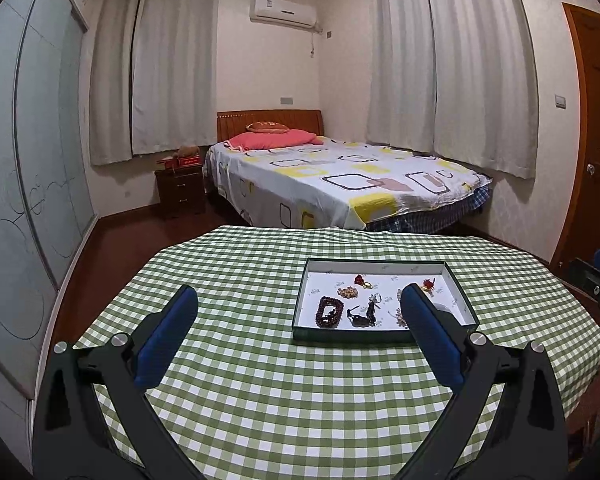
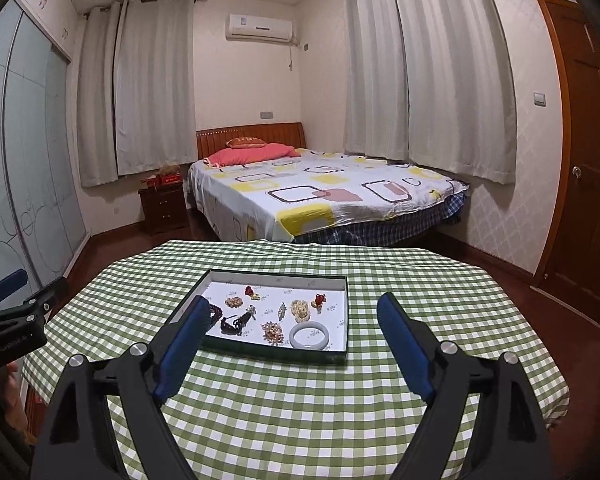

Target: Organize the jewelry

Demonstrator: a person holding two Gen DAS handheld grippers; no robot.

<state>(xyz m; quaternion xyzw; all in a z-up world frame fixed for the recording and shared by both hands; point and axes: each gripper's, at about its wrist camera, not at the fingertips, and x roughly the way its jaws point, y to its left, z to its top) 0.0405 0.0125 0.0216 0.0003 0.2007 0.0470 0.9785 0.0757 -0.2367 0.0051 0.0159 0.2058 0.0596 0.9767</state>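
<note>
A shallow dark-rimmed tray with a white floor sits on the green checked table. It holds several pieces of jewelry: a dark red bead bracelet, a black pendant, a white bangle, pale bead clusters and small red charms. My left gripper is open and empty, above the cloth to the tray's near left. My right gripper is open and empty, just short of the tray's near edge.
The round table with the green checked cloth drops off on all sides. A bed, a dark nightstand, curtains and a wooden door stand beyond. The left gripper also shows at the right wrist view's left edge.
</note>
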